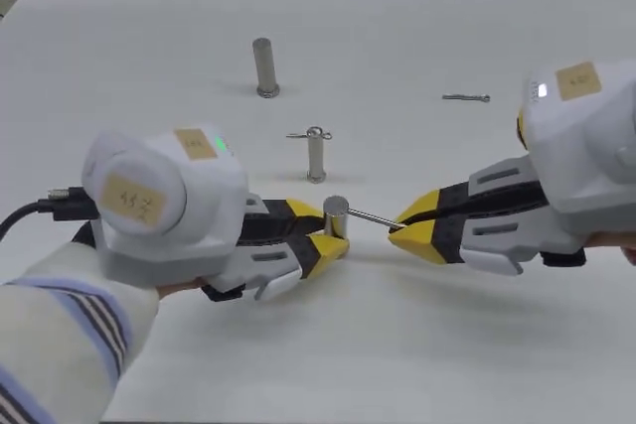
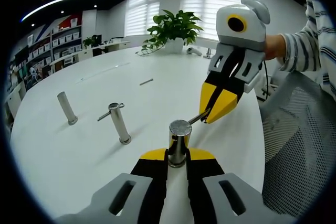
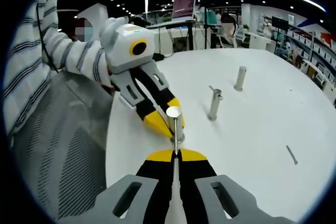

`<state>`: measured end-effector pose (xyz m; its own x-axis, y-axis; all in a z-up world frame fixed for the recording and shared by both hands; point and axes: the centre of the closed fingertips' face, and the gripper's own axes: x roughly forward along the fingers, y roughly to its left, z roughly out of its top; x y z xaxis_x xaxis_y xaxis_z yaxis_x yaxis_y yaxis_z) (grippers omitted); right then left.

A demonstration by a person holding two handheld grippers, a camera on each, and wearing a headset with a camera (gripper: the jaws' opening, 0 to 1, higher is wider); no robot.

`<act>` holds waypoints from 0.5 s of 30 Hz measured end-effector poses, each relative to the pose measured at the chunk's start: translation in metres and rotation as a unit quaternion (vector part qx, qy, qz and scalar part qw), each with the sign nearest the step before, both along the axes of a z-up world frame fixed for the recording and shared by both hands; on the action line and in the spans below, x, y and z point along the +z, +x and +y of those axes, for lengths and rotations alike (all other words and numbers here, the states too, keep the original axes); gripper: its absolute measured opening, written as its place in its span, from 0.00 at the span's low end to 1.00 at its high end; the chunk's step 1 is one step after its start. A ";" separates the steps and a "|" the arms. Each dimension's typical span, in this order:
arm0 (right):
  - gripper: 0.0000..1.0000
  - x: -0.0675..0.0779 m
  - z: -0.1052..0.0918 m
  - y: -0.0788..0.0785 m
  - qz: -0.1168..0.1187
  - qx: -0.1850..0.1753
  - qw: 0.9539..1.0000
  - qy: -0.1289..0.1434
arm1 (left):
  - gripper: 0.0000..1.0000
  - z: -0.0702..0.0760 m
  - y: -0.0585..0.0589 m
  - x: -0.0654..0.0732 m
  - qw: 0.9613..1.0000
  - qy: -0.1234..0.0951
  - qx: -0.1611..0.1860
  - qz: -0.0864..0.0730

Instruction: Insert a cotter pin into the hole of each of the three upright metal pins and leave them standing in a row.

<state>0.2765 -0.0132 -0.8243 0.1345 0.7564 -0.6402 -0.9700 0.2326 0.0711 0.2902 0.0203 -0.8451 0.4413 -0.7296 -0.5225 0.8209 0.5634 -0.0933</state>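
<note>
With the left gripper (image 1: 333, 237) clamped on the near pin (image 1: 336, 212) and the right gripper (image 1: 402, 229) pinching a cotter (image 1: 373, 216) at that pin's hole, a skewed push could jam or tip it.

Three steel pins stand upright on the white worktop (image 1: 149, 67), approx in a diagonal row.

- Mid pin (image 1: 316, 156): slim cylinder w/ a fitted cotter (image 1: 310, 134) thru its top, loop end showing.
- Far pin (image 1: 264, 68): beyond mid pin & left of it, plain, wider foot at the base.
- Near pin (image 1: 336, 215): in front of mid pin, slightly right, flat round top. It is clamped betw the left gripper (image 1: 328, 230) jaws.
- Held cotter (image 1: 373, 216): approx horiz, pinched in the right gripper (image 1: 399, 228), free tip at near pin's side just under its top.
- Loose cotter (image 1: 466, 97): lies flat, well right of mid pin.
</note>
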 end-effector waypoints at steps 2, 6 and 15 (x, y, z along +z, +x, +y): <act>0.04 0.000 0.000 0.000 -0.002 0.000 1.000 -0.002 | 0.11 0.000 0.000 0.000 1.000 -0.001 0.000 -0.001; 0.04 0.004 0.000 -0.001 -0.013 0.005 1.000 -0.009 | 0.11 0.000 0.001 0.000 1.000 -0.002 0.001 -0.002; 0.04 0.010 0.000 0.001 -0.016 0.001 1.000 -0.001 | 0.11 0.001 0.002 -0.001 1.000 -0.001 0.002 -0.003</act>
<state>0.2772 -0.0135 -0.8144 0.1544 0.7550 -0.6373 -0.9721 0.2313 0.0386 0.2923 0.0208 -0.8460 0.4464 -0.7296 -0.5181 0.8197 0.5657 -0.0903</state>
